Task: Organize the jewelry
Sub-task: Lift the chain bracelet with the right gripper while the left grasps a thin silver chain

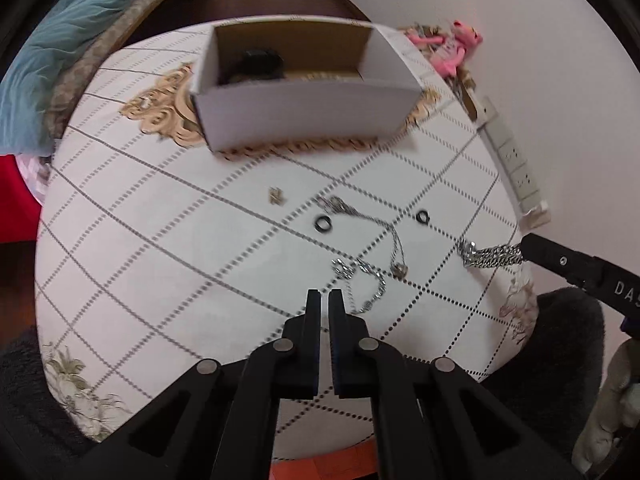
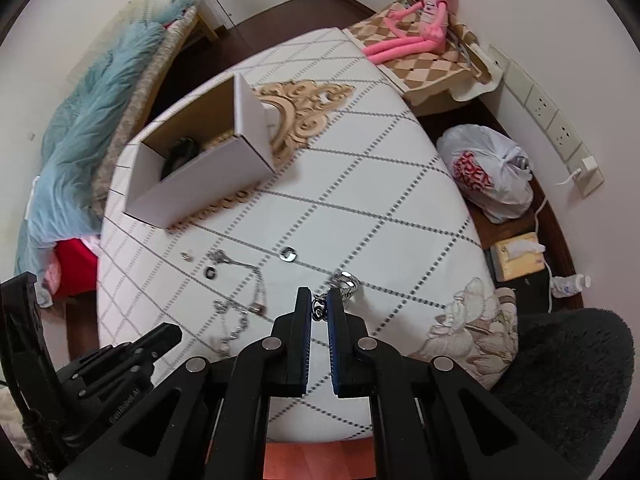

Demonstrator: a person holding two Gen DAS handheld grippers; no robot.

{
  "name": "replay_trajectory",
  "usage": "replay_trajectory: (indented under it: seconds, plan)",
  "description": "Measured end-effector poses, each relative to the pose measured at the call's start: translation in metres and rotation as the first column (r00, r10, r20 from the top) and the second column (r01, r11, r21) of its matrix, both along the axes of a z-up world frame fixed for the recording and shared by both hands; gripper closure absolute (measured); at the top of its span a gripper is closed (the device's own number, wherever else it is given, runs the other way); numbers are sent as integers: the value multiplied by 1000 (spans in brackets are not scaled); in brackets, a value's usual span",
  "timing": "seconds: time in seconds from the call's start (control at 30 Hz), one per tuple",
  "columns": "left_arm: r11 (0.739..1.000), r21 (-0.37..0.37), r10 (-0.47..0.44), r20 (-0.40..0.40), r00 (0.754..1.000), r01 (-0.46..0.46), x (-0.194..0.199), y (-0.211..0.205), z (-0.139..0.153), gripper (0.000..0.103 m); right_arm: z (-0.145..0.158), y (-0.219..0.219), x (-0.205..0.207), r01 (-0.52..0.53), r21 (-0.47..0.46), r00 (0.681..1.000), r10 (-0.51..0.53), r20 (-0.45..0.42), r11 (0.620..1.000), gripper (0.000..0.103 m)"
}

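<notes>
My right gripper (image 2: 319, 300) is shut on a chunky silver chain (image 2: 340, 286), which also shows in the left wrist view (image 1: 486, 256), held just over the table's near right part. My left gripper (image 1: 324, 298) is shut and empty, hovering near a silver bracelet (image 1: 366, 284). On the white quilted table (image 1: 160, 264) lie a thin necklace with pendant (image 1: 384, 232), two dark rings (image 1: 323, 222) (image 1: 422, 216) and a small gold earring (image 1: 276, 196). An open white cardboard box (image 1: 304, 116) stands at the back with a dark item inside.
A pink plush toy (image 2: 420, 16) lies on a checked cushion at the back right. A white plastic bag (image 2: 488, 172), a tissue box (image 2: 518, 254) and a wall socket strip (image 2: 552, 120) are to the right. A blue blanket (image 2: 88, 128) is on the left.
</notes>
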State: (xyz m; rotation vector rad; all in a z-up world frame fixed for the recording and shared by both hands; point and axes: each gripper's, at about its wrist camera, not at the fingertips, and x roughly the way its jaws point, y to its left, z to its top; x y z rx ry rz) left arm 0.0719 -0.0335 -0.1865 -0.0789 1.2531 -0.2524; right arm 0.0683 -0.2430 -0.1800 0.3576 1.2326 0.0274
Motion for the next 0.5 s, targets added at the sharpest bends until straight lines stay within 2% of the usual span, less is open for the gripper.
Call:
replay_trajectory:
  seconds: [0.13,0.23,0.3,0.37,0.43,0.5]
  plan:
    - [999,-42,8,8,1000,-8,0,8,10,101,8,5,3,-12,14,1000,12,21,1000,95]
    - [998,-58,25,-15,1000,-26,7,4,3,96,7,8,5,-13,4,1000,13,23,1000,95]
    - [998,-56,18,-31,999,-20,10,-5,-3,84,4,6,4,-7,-7,1000,7,17,1000,95]
    - [999,-50,-8,-35,999,6,11,-18,-6,37,-1,0,3,6,-10,1000,-6,4,1000,95]
    - [998,-45,-43,-22,999,42,14,-33,-9,35,-5,-7,1,21,-20,1000,-21,-6,1000,95]
    - [997,-9,-82,-7,997,82,14,-51,-12,35,-11,-17,-1,44,-18,999,-44,-20,999,95]
